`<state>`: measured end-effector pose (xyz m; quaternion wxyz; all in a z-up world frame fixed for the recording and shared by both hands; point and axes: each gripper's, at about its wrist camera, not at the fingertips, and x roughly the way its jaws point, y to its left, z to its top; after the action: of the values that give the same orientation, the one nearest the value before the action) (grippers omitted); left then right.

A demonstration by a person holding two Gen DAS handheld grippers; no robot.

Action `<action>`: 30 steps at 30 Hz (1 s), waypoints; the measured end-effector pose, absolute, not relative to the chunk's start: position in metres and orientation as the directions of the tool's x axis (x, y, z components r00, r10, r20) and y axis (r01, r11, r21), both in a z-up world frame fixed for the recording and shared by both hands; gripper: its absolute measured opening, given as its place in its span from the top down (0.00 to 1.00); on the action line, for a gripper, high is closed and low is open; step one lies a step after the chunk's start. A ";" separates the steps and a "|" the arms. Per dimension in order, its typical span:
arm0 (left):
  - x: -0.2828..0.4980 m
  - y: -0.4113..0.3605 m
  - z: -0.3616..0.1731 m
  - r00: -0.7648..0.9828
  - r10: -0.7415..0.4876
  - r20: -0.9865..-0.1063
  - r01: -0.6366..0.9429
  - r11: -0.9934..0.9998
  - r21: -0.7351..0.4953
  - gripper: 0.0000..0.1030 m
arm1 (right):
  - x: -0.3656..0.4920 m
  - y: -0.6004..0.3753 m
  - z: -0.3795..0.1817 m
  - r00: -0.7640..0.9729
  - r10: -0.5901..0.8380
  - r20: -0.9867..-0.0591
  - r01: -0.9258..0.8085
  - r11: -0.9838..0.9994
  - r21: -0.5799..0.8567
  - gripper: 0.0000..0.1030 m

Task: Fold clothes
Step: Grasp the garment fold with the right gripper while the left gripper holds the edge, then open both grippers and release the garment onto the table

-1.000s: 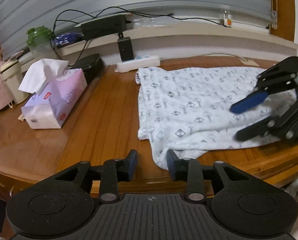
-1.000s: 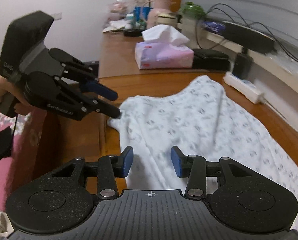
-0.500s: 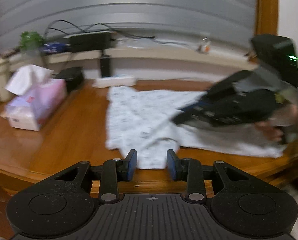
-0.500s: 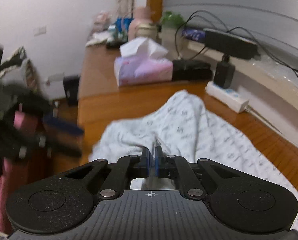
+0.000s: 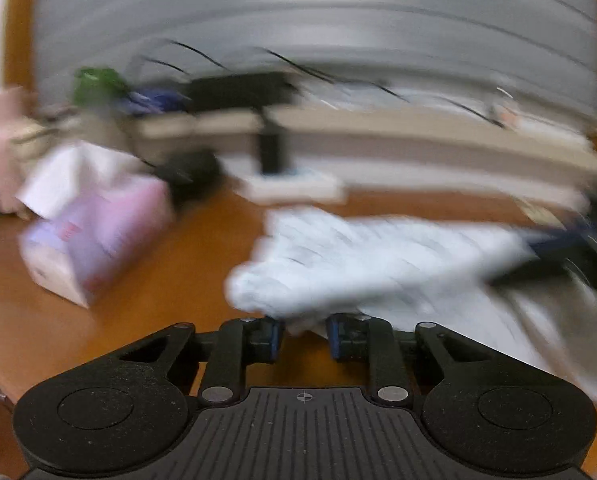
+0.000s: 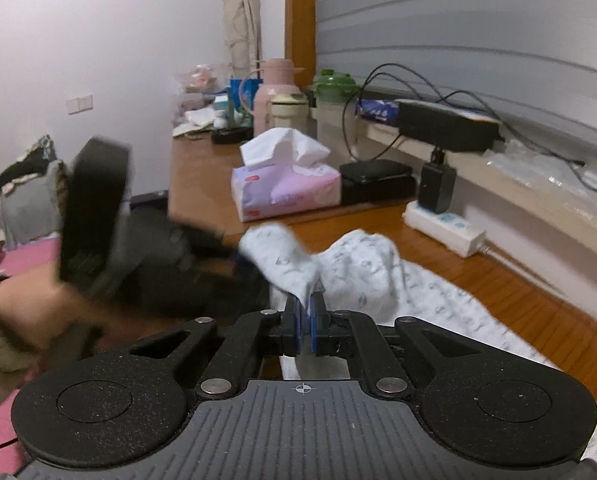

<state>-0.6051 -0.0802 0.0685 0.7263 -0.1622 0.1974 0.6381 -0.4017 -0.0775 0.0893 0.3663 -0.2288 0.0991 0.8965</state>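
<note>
A white garment with a small grey print (image 6: 378, 268) lies on the wooden table (image 6: 518, 292). My right gripper (image 6: 305, 320) is shut on a fold of its near edge and holds that fold raised. The left wrist view is blurred by motion. There the garment (image 5: 378, 264) lies just ahead of my left gripper (image 5: 303, 338), whose jaws stand apart with cloth at the gap. In the right wrist view the left gripper (image 6: 202, 248) is at the garment's left edge. The right gripper (image 5: 578, 248) shows at the right edge of the left wrist view.
A pink tissue box (image 6: 286, 192) stands behind the garment. A white power strip (image 6: 444, 228) with a black plug lies at the back wall. Flasks (image 6: 278, 92), a black case (image 6: 374, 176) and cables crowd the far left end and the ledge.
My right gripper has closed on the garment's near edge and lifted it. My left gripper has swung in toward the garment's corner, still open.
</note>
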 end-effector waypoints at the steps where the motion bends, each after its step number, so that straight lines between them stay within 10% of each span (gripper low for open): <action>1: -0.612 -0.076 0.071 0.084 0.869 -0.487 -0.995 0.102 0.009 0.78 | -0.403 -0.079 0.086 -0.633 0.598 -0.492 -0.696 -0.718 0.024 0.95; 5: -0.645 -0.069 0.070 0.060 0.864 -0.501 -0.998 0.045 -0.041 0.77 | -0.416 -0.083 0.057 -0.637 0.511 -0.578 -0.665 -0.744 0.075 0.93; 9: -0.676 -0.072 0.071 0.043 0.862 -0.505 -0.997 0.007 -0.073 0.77 | -0.420 -0.089 0.044 -0.652 0.465 -0.599 -0.639 -0.763 0.103 0.68; 15: -0.672 -0.059 0.085 0.169 0.848 -0.502 -0.985 0.127 -0.117 0.47 | -0.401 -0.092 0.065 -0.656 0.520 -0.547 -0.656 -0.751 0.073 0.53; 22: -0.629 0.000 0.076 0.256 0.765 -0.591 -0.965 0.234 -0.115 0.40 | -0.350 -0.086 0.065 -0.552 0.635 -0.541 -0.754 -0.657 -0.002 0.52; 24: -0.618 0.010 0.072 0.243 0.748 -0.617 -0.965 0.251 -0.076 0.44 | -0.331 -0.085 0.065 -0.535 0.654 -0.535 -0.776 -0.631 0.004 0.52; 26: -0.608 0.018 0.068 0.224 0.741 -0.633 -0.964 0.265 -0.031 0.87 | -0.315 -0.086 0.064 -0.520 0.672 -0.527 -0.795 -0.607 0.009 0.52; 30: -0.614 0.018 0.089 0.152 0.820 -0.551 -0.980 0.199 0.026 0.88 | -0.280 -0.087 0.062 -0.485 0.708 -0.513 -0.836 -0.548 0.034 0.52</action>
<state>-0.6142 0.0185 0.0887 0.7391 -0.1725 0.2308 0.6088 -0.2804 -0.0869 0.0618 0.4542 -0.2266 0.1410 0.8500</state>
